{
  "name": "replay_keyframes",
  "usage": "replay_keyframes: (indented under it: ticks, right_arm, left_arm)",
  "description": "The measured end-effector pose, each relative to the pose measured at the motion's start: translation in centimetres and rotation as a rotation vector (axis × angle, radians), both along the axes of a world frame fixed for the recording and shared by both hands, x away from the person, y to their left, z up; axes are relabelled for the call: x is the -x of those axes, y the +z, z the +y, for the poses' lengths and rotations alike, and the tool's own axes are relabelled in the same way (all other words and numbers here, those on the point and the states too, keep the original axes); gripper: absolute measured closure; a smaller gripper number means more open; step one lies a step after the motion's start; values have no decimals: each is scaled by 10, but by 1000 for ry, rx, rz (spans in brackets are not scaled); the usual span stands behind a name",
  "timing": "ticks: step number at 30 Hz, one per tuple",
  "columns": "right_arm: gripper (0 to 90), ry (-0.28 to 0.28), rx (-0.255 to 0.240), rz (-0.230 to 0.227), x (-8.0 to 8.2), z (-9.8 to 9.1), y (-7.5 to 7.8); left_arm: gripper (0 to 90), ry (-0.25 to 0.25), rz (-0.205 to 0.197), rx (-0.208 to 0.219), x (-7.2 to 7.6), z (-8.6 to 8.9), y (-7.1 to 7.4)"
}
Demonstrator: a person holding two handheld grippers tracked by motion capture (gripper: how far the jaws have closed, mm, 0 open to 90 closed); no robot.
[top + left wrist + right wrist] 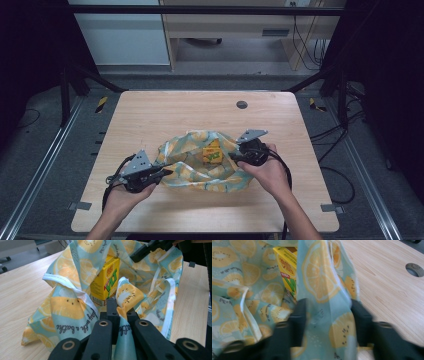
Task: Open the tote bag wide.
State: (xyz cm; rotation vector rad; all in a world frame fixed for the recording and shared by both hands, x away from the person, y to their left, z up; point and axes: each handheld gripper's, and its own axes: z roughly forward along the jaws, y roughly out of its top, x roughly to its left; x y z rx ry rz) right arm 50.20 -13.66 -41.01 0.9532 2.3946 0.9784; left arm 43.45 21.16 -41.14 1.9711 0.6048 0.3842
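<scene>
1. On the near half of the wooden table (150, 115), a lemon-print cloth bag (185, 172) lies bunched up with its mouth pulled open.
2. Inside the bag, a yellow juice carton (213, 152) stands roughly upright, just past the middle toward 1 o'clock.
3. At the bag's 8 o'clock edge, the left gripper (167, 171) has its jaws pressed together on a fold of the cloth, the fabric running up between them in the left gripper view.
4. At the bag's 3 o'clock edge, the right gripper (234, 156) pinches the rim; its own view is blurred, but cloth (327, 315) sits between the jaws.
5. A round hole (242, 104) sits in the table toward 1 o'clock, well apart from the bag.
</scene>
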Motion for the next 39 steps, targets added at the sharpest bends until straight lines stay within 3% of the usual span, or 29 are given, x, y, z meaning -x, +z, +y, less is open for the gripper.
replay_keyframes:
  ticks: [2, 6, 9, 17, 30, 39]
  right_arm:
    - [763, -5, -15, -3, -2, -3, 0]
    - [865, -29, -72, -22, -8, -10, 4]
    - [887, -51, -109, -29, -18, -14, 4]
    - [895, -87, -161, -30, -46, -15, -7]
    - [897, -128, -128, 31, -64, -20, -24]
    - [898, -161, -128, 75, -66, -39, -45]
  left_arm:
    - [873, 1, -6, -7, -1, -1, 1]
    - [873, 9, -17, -34, -7, -4, 3]
    - [874, 20, -29, -73, -17, -8, 1]
    - [877, 56, 4, -70, -41, -14, -13]
    - [877, 91, 48, -155, -63, -30, -37]
    - [877, 107, 85, -161, -58, -21, -56]
